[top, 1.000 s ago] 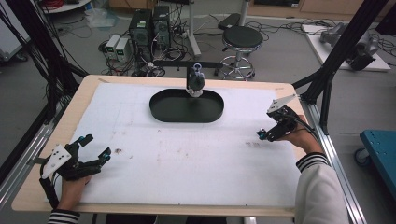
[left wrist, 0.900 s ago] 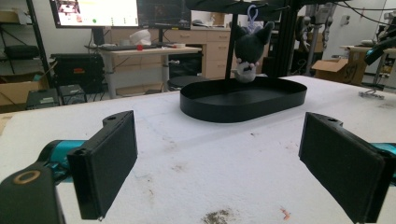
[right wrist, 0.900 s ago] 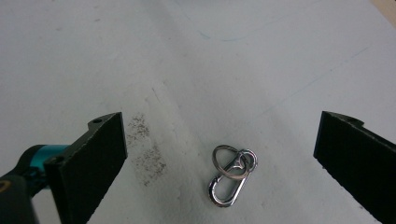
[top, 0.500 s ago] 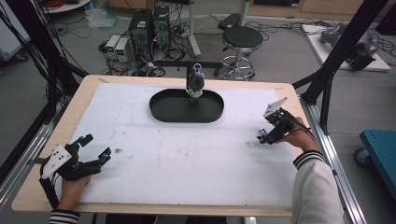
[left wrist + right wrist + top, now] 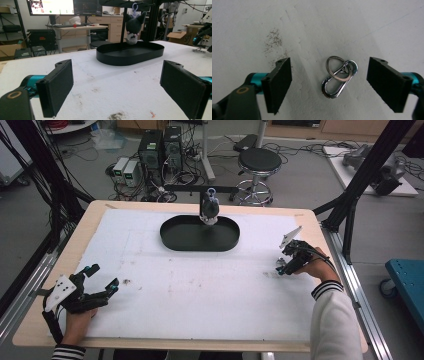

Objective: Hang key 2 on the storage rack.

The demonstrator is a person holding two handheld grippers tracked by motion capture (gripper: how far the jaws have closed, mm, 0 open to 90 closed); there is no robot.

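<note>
Right gripper [image 5: 329,83]: pointed down at the white table cover [image 5: 200,285] near the table's right edge in the high view; the jaws have just been closing and are seen part-way open, one pad on either side of the carabiner clip, neither pad touching it.
Carabiner clip [image 5: 337,82]: a silver snap clip with a split key ring [image 5: 335,70] threaded through its upper end; it is laid flat on the white cover, between the right gripper's pads and apart from both; nothing is gripped.
Left gripper [image 5: 117,90]: held low over the near left corner of the table; the jaws are spread wide and nothing is held between them.
Left hand [image 5: 77,320]: wrapped round the left gripper's body, a striped cuff seen at the wrist.
Right hand [image 5: 312,267]: closed round the right gripper's body, with a white sleeve behind it.
Tray [image 5: 172,237]: a black oval tray, set at the far middle of the table, well apart from both grippers.
Plush toy [image 5: 133,25]: a dark plush animal with a pale muzzle, hung by a lilac loop from a black bar just above the tray's far rim; whether it touches the tray cannot be told.
Table cover: white, marked with dark speckled smudges, one just beside the clip in the right gripper view.
</note>
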